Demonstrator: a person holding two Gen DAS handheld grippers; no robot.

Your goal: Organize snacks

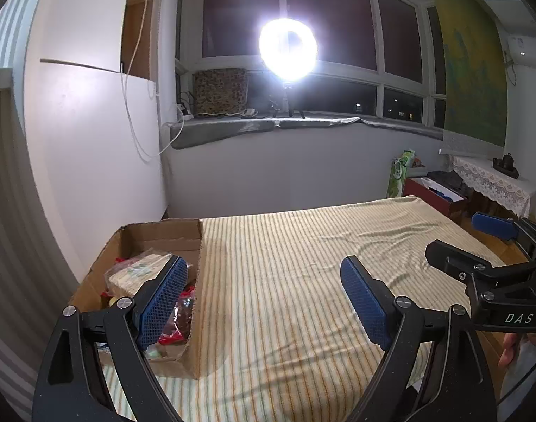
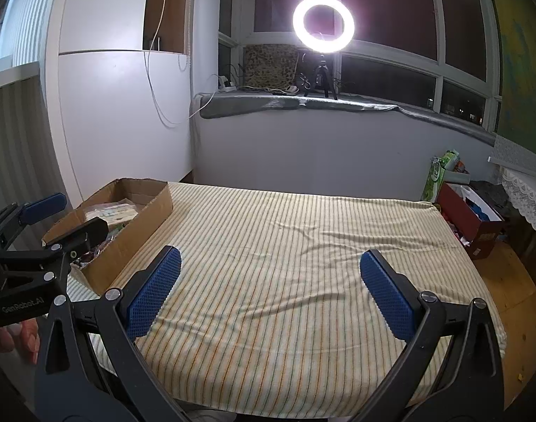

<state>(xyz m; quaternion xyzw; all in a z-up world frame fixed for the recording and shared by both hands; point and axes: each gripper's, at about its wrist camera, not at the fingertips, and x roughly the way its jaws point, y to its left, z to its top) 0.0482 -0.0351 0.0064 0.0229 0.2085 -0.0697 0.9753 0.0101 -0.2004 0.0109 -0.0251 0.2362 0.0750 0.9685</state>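
Left wrist view: my left gripper (image 1: 264, 299) stood released, jaws wide and empty, above the striped cloth (image 1: 303, 263); the cardboard box (image 1: 194, 320) lay at the cloth's left edge, and in it the snack packets (image 1: 141, 274), one pale and clear-wrapped, others with red on them, sat loosely heaped; I judged them light, soft and crinkly, slippery in film, best pinched across a flat side or by a sealed edge rather than squeezed hard; my right gripper (image 1: 479, 242) showed at the right margin, jaws apart. Right wrist view: my right gripper (image 2: 268, 292) was likewise released and empty over bare cloth; the box appeared only side-on behind my left gripper (image 2: 70, 214), its contents mostly hidden, whereas this view alone showed the cloth's right edge.
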